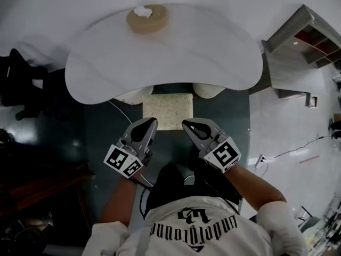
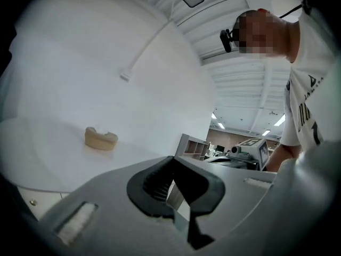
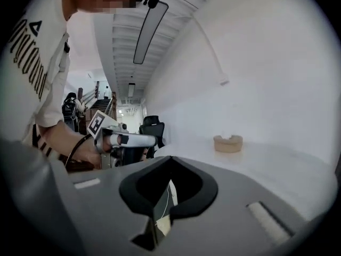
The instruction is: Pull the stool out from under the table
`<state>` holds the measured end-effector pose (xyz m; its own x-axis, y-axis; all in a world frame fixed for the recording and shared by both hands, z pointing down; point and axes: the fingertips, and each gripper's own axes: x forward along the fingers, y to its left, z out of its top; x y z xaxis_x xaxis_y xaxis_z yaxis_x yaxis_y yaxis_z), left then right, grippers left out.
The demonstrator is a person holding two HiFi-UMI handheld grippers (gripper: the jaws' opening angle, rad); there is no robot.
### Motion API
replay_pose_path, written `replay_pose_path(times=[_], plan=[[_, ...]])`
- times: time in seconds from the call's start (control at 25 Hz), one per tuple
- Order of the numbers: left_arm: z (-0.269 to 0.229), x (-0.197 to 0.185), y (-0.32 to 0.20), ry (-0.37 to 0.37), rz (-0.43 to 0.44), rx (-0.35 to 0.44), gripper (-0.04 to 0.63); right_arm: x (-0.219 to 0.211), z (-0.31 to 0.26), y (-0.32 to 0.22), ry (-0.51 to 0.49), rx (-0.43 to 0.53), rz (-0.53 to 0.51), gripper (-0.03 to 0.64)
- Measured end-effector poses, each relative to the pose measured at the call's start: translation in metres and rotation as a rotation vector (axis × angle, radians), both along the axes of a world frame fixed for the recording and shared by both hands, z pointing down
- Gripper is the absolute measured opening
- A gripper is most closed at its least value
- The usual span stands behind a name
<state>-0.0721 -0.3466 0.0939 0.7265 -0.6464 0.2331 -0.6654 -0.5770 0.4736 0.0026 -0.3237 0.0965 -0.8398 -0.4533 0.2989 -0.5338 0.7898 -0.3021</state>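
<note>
Left gripper (image 1: pixel 151 122), right gripper (image 1: pixel 186 125): jaws together, empty, frame centre, at lower edge of stool (image 1: pixel 167 110). Stool half under table (image 1: pixel 160 55). Risk: shut jaws slip off seat; lifting knocks tabletop.

A white, kidney-shaped tabletop (image 1: pixel 160 52) stands against a plain white wall (image 2: pixel 106 47). Under it is a dark glossy patch of floor (image 1: pixel 98 127) that gives way to pale floor (image 1: pixel 287 121) at the right, where a white cable (image 1: pixel 293 152) trails. A grey open shelf unit (image 1: pixel 298 41) stands just right of the tabletop and a black office chair (image 1: pixel 21 84) to its left. Overhead, a ribbed white ceiling (image 2: pixel 250 84) carries a long hanging lamp (image 3: pixel 150 32) and lit strip lights (image 2: pixel 269 133).
</note>
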Motion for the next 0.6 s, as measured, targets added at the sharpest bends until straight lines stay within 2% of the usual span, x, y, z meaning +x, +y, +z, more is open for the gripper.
replay_pose_path(times=[0.24,0.44,0.6], plan=[[-0.124,-0.009,0.019,-0.021,0.019,0.039,0.0,0.004,-0.129,0.015,0.022,0.061,0.054,0.0],[-0.193,-0.025,0.049,-0.013,0.008,0.094,-0.002,0.005,-0.182,0.041,0.052,0.105,0.109,0.0],[-0.227,-0.038,0.082,-0.03,0.008,0.133,0.0,0.006,-0.215,0.067,0.06,0.148,0.147,0.0]])
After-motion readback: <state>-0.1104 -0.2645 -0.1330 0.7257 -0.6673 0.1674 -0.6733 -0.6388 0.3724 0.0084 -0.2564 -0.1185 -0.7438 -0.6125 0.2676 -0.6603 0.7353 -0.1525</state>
